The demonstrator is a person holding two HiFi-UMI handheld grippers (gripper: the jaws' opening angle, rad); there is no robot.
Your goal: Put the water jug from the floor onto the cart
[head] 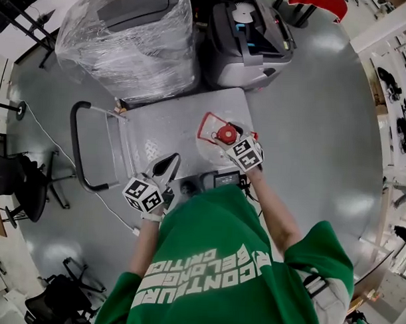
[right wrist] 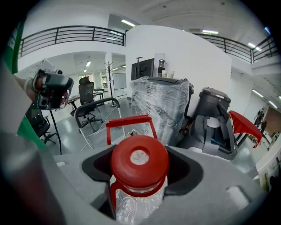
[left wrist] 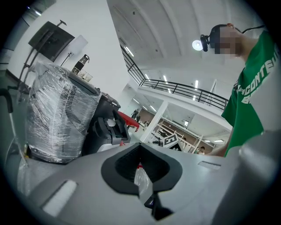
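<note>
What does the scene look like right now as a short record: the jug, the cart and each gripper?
water jug: clear, with red cap and red carry handle, upright over the cart deck; touchdown cannot be told
cart: grey platform, black push handle at head view's left
right gripper: shut round the jug's neck under the cap
left gripper: jaws together, nothing clearly held, at cart's near edge, apart from jug
behind cart: plastic-wrapped machine
</note>
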